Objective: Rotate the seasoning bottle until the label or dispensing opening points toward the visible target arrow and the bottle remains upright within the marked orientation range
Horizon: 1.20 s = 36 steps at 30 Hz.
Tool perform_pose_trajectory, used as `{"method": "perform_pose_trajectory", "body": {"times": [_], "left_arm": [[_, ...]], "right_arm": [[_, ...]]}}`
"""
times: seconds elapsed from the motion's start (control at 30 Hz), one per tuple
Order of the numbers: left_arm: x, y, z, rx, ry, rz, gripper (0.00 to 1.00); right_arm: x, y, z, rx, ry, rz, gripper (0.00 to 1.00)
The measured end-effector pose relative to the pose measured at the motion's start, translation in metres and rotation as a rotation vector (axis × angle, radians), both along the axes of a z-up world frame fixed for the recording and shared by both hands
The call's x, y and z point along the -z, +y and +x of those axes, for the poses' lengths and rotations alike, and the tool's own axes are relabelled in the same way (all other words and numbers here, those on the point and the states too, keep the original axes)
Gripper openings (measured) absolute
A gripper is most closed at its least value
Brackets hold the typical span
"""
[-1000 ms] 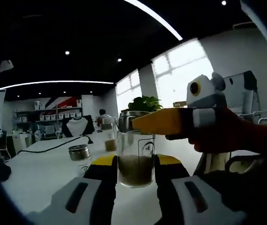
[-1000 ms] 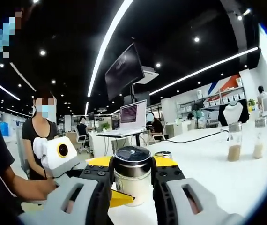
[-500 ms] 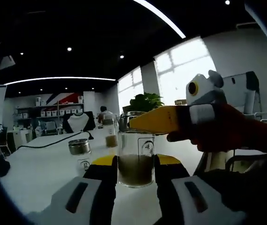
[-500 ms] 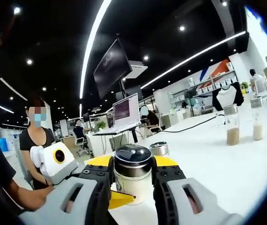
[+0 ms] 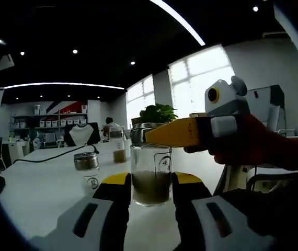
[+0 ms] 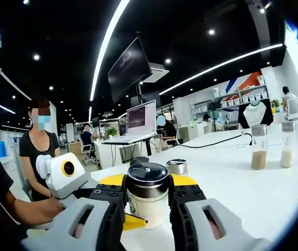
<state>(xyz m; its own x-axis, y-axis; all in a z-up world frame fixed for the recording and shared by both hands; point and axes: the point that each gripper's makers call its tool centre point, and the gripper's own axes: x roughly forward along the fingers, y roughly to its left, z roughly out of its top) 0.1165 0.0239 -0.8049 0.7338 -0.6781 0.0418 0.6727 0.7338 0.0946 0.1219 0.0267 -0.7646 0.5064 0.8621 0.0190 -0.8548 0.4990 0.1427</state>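
Mid-rotation, I'd judge; no target arrow visible, so alignment can't be confirmed. Seasoning bottle (image 5: pixel 151 175) stands upright on the white desk (image 5: pixel 39 191), pinched low between the left hand-held gripper (image 5: pixel 151 189) jaws. Right hand-held gripper (image 6: pixel 147 194) clamps its metal cap (image 6: pixel 147 175). Small jar (image 5: pixel 88 168) beside; two tall bottles (image 6: pixel 259 147) farther back.

a white table (image 5: pixel 39 191) carries the seasoning bottle (image 5: pixel 150 175), a short jar (image 5: pixel 88 168) and two tall bottles (image 6: pixel 259 147).
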Motion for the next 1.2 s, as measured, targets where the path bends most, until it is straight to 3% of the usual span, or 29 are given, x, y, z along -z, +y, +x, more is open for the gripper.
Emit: {"method": "perform_pose_trajectory", "body": {"times": [0.17, 0.27, 0.6, 0.8, 0.93, 1.2], "left_arm": [[0.004, 0.006, 0.001, 0.005, 0.028, 0.026, 0.32], [0.0, 0.014, 0.002, 0.005, 0.031, 0.013, 0.36], [0.012, 0.029, 0.011, -0.056, 0.071, 0.074, 0.61], [0.016, 0.031, 0.014, -0.076, 0.076, 0.113, 0.78], [0.017, 0.034, 0.014, -0.075, 0.094, 0.1, 0.79], [0.017, 0.039, 0.014, -0.079, 0.103, 0.085, 0.83]], "right_arm": [[-0.002, -0.011, 0.015, 0.045, -0.001, 0.002, 0.28], [0.002, -0.019, 0.028, 0.083, -0.015, -0.042, 0.29], [0.01, -0.021, 0.05, 0.1, -0.074, -0.124, 0.29], [0.02, -0.022, 0.069, 0.106, -0.057, -0.139, 0.29], [0.025, -0.022, 0.079, 0.108, -0.038, -0.154, 0.29], [0.029, -0.018, 0.091, 0.096, -0.059, -0.208, 0.29]]}}
